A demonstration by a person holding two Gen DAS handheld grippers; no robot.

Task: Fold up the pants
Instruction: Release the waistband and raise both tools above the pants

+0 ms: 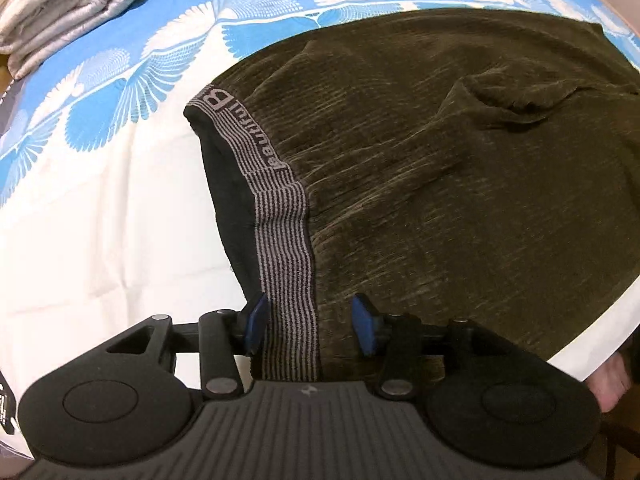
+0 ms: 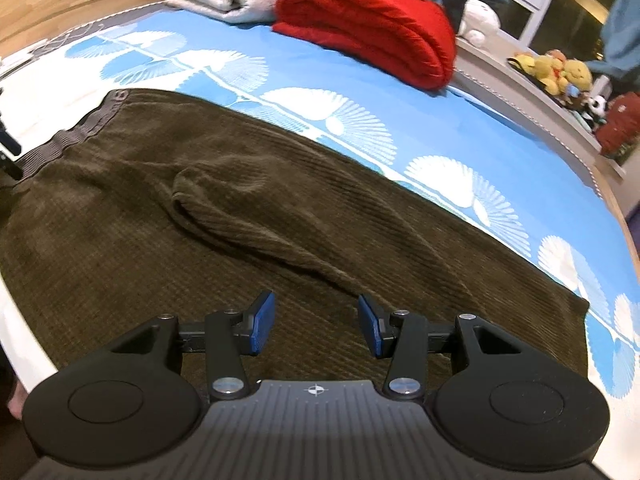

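Both grippers, left (image 1: 310,330) and right (image 2: 316,326), hover with fingers spread over pants (image 1: 440,180) near the bed's (image 1: 100,240) front edge; next, pinch the waistband (image 1: 280,220) to fold.

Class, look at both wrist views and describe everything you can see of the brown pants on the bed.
The brown pants look like ribbed, corduroy-like fabric, olive-brown, lying spread across the blue-and-white bedsheet. The waistband is grey-striped elastic with lettering, its dark inside showing. A rumpled fold rises mid-garment. The left gripper straddles the waistband with jaws open, pads apart from it; the right gripper hangs open over a leg.
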